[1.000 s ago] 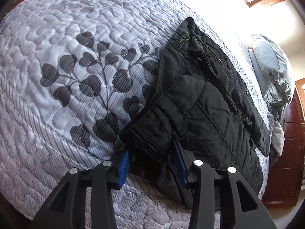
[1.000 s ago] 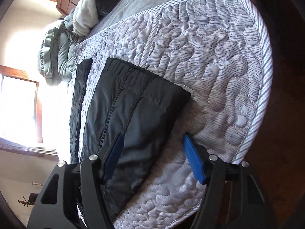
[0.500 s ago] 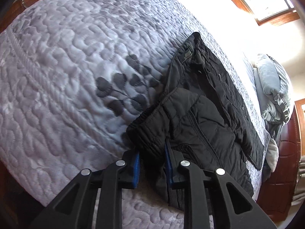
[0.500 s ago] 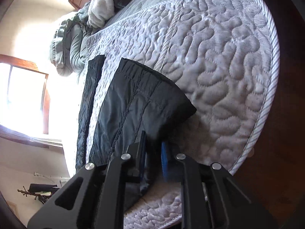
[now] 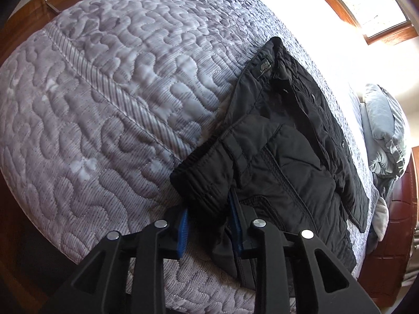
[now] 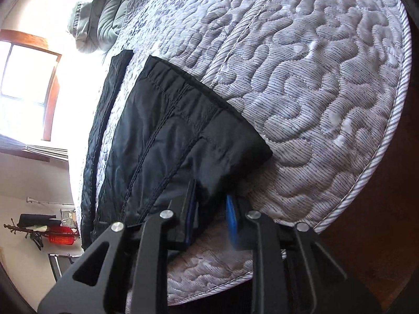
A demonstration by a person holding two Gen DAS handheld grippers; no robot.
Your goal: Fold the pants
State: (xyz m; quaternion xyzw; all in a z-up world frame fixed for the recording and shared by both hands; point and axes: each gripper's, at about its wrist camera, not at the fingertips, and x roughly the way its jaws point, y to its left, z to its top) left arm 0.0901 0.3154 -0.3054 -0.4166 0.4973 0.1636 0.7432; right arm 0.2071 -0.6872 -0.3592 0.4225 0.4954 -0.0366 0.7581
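Black quilted pants (image 5: 282,157) lie on a grey quilted bedspread (image 5: 110,99). In the left wrist view the waistband end is raised off the bed, and my left gripper (image 5: 209,225) is shut on its near corner between blue pads. In the right wrist view the pants (image 6: 167,141) show a leg hem end lifted off the bedspread (image 6: 314,78). My right gripper (image 6: 212,219) is shut on that hem's near corner. A second black strip of the pants (image 6: 110,99) lies flat further left.
Grey-green pillows (image 6: 102,13) are heaped at the head of the bed, also in the left wrist view (image 5: 387,130). A dark wooden dresser (image 5: 392,235) stands beside the bed. A bright window (image 6: 23,78) is on the wall. Dark wood floor (image 6: 379,235) borders the bed's edge.
Both grippers have closed from open onto the pants' ends and lifted them off the bedspread. Both views have pulled back and upward from the bed.
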